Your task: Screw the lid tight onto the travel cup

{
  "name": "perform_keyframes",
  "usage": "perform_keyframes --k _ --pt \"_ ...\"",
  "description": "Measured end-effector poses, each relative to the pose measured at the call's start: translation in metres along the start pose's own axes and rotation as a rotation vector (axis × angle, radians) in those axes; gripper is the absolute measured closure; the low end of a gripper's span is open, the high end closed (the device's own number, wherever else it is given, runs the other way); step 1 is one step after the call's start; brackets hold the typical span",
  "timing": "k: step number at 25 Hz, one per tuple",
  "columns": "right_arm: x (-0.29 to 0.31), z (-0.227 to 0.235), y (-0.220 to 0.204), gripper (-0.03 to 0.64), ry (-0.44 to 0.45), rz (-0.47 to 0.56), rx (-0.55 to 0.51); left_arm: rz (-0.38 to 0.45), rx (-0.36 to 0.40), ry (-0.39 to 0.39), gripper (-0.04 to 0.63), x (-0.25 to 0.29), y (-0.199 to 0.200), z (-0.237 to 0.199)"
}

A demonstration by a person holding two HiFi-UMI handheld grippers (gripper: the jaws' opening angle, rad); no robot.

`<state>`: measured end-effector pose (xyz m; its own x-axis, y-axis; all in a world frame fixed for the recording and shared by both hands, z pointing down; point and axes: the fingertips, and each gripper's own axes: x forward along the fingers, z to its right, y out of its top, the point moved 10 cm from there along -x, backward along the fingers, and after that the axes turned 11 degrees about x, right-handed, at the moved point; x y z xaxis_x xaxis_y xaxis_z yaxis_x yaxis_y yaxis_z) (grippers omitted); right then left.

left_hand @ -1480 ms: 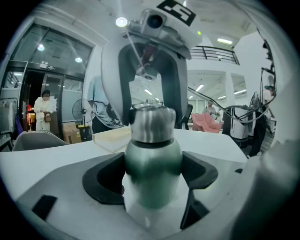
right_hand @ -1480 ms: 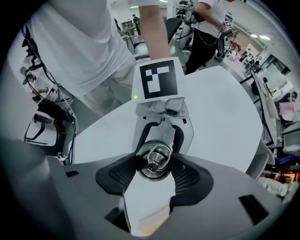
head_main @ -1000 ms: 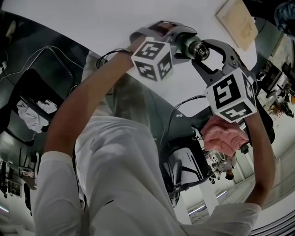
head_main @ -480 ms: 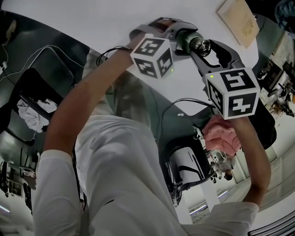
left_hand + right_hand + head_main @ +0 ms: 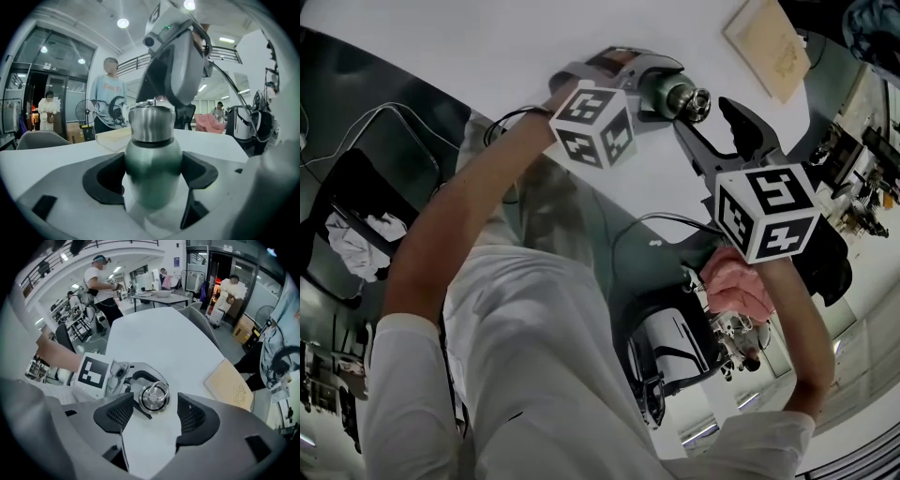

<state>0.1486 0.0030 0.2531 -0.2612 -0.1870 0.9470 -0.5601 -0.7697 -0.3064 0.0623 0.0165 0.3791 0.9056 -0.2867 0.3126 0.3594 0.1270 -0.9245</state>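
The travel cup (image 5: 152,173), green with a steel neck, stands upright over the white table with my left gripper (image 5: 152,187) shut on its body. Its steel lid (image 5: 154,395), topped by a small ring, sits on the neck. My right gripper (image 5: 154,414) points down at the lid from above. Its jaws have just been opening, and the lid lies between the pads without touching them. In the head view the cup (image 5: 661,89) sticks out of the left gripper (image 5: 642,80), and the right gripper (image 5: 705,117) hangs beside the lid (image 5: 696,97).
A tan board (image 5: 767,45) lies on the white table (image 5: 487,47) beyond the cup. Several people stand farther off in the room (image 5: 108,101). A pink cloth (image 5: 733,286) and chairs are by the table's near side.
The right gripper has rolled about its own line, so its marker cube shows another face, and its jaws have widened off the lid. The left gripper and cup have stayed put.
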Motion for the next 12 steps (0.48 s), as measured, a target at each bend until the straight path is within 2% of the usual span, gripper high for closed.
perform_keyframes --k 2,5,8,12 --pt "-0.010 0.000 0.004 0.356 0.036 0.022 -0.138 0.003 -0.001 -0.001 0.236 0.001 0.000 0.000" --pt "-0.020 -0.003 0.013 0.356 0.100 0.030 -0.415 -0.003 0.002 -0.007 0.236 0.000 -0.001 0.000" --pt "-0.019 -0.003 0.015 0.356 0.187 -0.047 -0.667 -0.006 0.008 -0.007 0.236 0.001 -0.001 -0.004" --pt "-0.010 -0.001 0.013 0.350 0.226 -0.117 -1.005 0.001 0.002 -0.009 0.236 0.001 -0.001 -0.003"
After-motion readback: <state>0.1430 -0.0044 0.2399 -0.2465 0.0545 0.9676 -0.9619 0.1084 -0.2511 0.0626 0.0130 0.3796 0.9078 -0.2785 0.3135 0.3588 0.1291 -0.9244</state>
